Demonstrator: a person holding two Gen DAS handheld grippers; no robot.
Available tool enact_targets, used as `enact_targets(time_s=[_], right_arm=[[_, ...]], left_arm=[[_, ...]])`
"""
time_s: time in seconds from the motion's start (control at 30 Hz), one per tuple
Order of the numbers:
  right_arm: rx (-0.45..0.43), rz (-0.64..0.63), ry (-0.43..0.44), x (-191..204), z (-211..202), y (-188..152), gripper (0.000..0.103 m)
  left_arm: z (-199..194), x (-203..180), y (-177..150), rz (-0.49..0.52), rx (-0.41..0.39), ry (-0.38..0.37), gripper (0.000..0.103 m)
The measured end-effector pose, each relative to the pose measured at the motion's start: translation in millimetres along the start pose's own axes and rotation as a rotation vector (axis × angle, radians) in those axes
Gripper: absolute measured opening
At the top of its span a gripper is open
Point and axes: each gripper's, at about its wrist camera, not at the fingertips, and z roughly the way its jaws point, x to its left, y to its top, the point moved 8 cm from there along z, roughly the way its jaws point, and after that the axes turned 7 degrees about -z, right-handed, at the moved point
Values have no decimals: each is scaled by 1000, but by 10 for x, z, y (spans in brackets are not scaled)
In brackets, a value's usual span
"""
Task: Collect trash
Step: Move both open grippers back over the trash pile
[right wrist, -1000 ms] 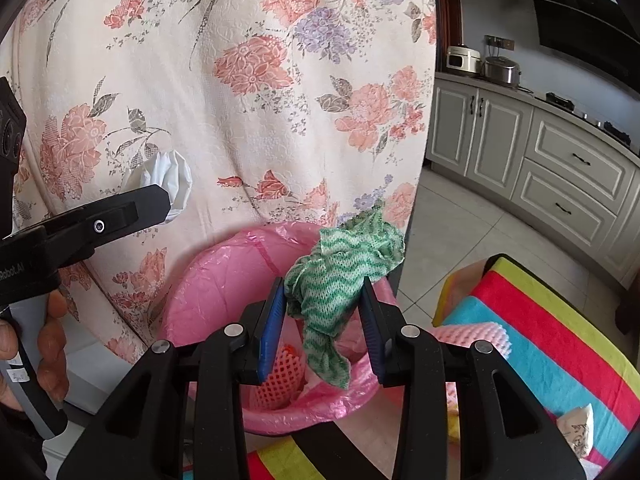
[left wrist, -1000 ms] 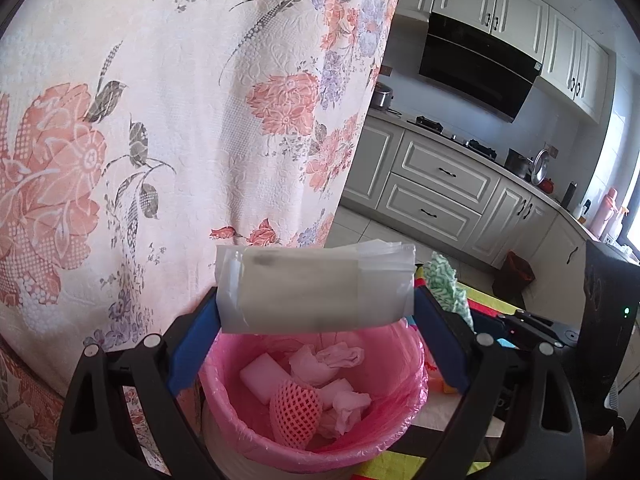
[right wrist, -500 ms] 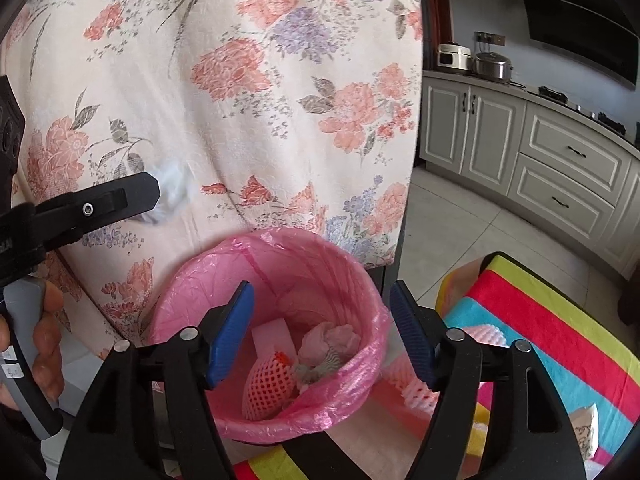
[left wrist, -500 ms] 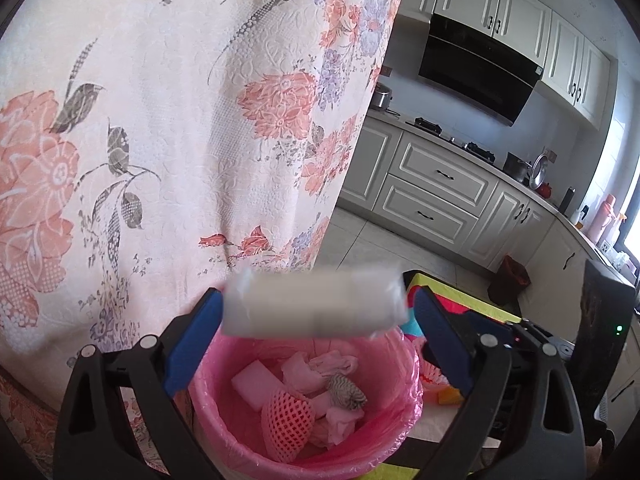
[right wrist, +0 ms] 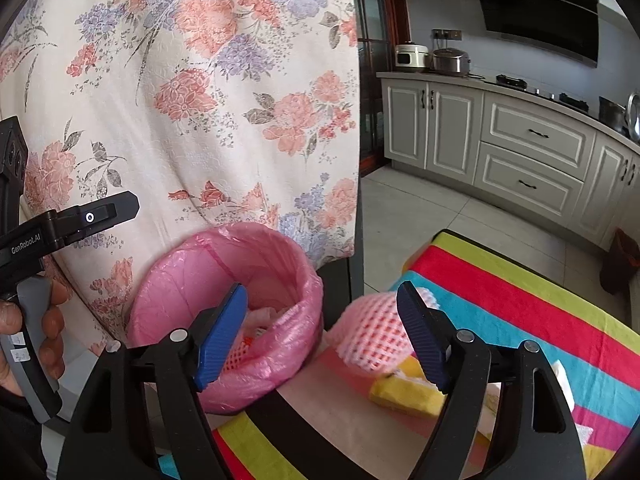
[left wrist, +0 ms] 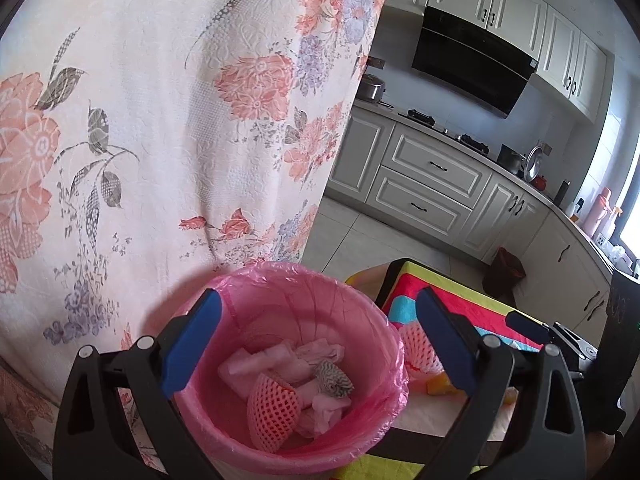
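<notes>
A bin with a pink liner (left wrist: 360, 320) stands at the table's edge and holds a white packet (left wrist: 256, 362), a pink foam net (left wrist: 272, 412), a balled green-patterned cloth (left wrist: 334, 378) and tissues. Above it my left gripper (left wrist: 316, 300) is open and empty. My right gripper (right wrist: 322, 292) hangs just right of the bin (right wrist: 280, 344); its jaws are opening with nothing gripped. Past its right finger, another pink foam net (right wrist: 372, 332) lies on the table. A hand (right wrist: 52, 320) holds the left gripper, whose finger (right wrist: 100, 214) shows at the left.
A striped tablecloth (right wrist: 520, 300) covers the table, with a yellow sponge (right wrist: 404, 394) and white scraps (right wrist: 560, 376) on it. A floral cloth (left wrist: 160, 120) hangs right behind the bin. Kitchen cabinets (left wrist: 432, 184) and a small dark floor bin (left wrist: 506, 272) lie beyond.
The left gripper let go of the white packet, which dropped into the bin. The right gripper opened, its green cloth fell in, and it shifted right toward the foam net on the table.
</notes>
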Motion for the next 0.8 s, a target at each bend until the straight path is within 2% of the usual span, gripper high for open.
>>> enact_targets(time_s=[0.23, 0.4, 0.8], right_arm=[[-4, 23, -44, -213, -207, -158, 75], [-12, 49, -94, -440, -405, -294, 79], [13, 139, -198, -1013, -738, -757, 83]], left_arm=[[-31, -111, -136, 5, 14, -6, 94], [-35, -221, -235, 13, 25, -20, 94], [11, -676, -500, 63, 59, -83, 94]])
